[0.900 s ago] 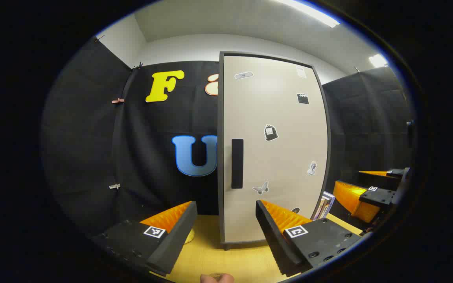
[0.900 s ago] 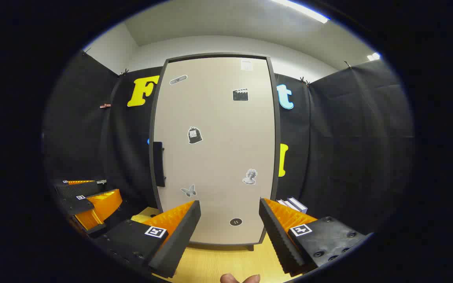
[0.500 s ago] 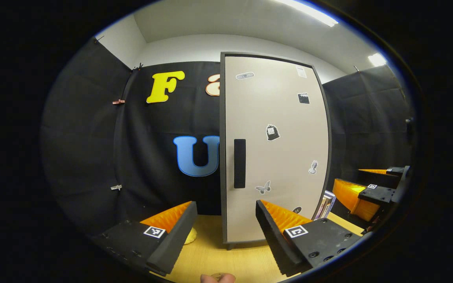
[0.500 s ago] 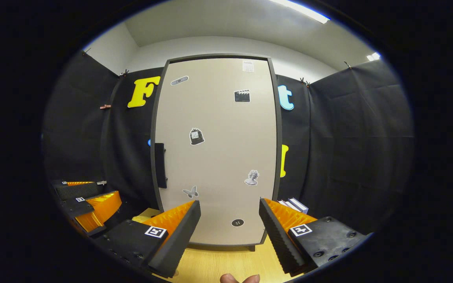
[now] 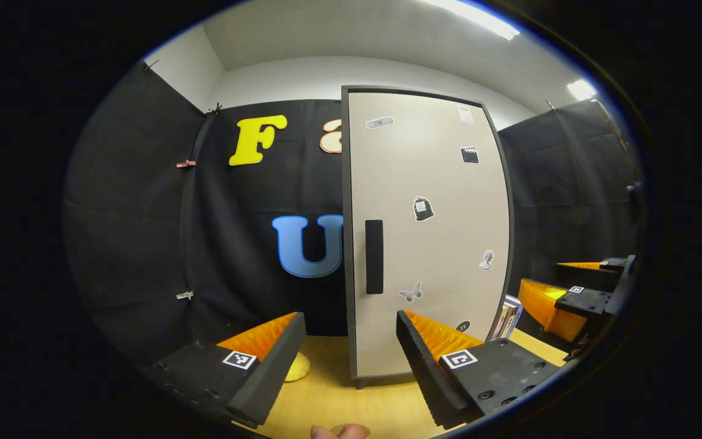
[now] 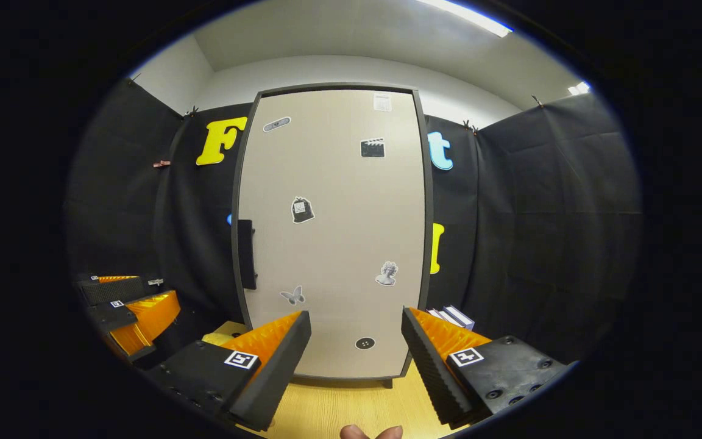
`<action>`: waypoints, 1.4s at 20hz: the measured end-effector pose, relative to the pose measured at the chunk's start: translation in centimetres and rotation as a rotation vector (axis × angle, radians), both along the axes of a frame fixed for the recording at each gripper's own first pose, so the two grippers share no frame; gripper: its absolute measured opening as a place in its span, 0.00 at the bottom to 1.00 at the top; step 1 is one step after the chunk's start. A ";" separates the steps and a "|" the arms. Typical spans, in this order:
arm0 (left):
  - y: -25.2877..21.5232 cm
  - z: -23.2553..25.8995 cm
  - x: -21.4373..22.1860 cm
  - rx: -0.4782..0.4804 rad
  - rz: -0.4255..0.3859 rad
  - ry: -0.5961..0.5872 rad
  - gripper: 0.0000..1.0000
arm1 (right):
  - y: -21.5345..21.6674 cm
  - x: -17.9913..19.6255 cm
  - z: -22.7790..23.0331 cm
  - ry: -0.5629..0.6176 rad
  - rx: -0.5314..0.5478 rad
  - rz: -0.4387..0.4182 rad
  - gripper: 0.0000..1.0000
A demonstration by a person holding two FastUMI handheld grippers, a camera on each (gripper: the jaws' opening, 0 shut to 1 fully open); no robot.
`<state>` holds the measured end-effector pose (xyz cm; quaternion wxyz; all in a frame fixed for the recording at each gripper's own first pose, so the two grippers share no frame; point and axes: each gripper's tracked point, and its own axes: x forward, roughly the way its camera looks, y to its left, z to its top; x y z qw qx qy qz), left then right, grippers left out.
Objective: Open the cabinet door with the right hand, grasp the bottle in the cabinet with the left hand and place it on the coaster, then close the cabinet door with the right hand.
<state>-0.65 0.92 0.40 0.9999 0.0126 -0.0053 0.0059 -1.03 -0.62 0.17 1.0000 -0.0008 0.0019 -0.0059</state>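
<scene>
Slight drift since earlier: left gripper view has the cabinet door [image 5: 427,231] lower, coaster [image 5: 297,367] more exposed by the left claw [image 5: 348,360], open, empty. Right claw [image 5: 561,302] sits far right. Right gripper view: right claw [image 6: 354,360] open before shut door, handle [image 6: 246,253] up-left, books [image 6: 456,316] right; bottle unseen.

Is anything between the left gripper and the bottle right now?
Yes. The cabinet door is shut, so the bottle behind it cannot be seen or reached. The left gripper hangs open in front of the door, and the right gripper, also open, has not yet taken the handle at the door's left edge.
</scene>
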 end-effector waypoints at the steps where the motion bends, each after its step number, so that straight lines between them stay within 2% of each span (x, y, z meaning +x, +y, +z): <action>1: 0.1 0.1 -0.1 -0.001 0.001 0.000 0.95 | 0.0 -0.2 0.1 0.000 0.003 -0.001 0.98; 11: 1.4 0.2 -0.5 0.009 0.010 -0.005 0.95 | 1.1 -0.4 0.9 -0.011 -0.005 0.008 0.98; 15: 2.8 0.0 -0.6 0.001 0.017 -0.005 0.94 | 2.9 0.4 1.6 -0.020 0.013 0.033 0.98; 28: 9.6 -0.2 0.7 -0.001 0.071 -0.012 0.94 | 14.1 8.6 2.8 -0.049 0.023 0.155 0.97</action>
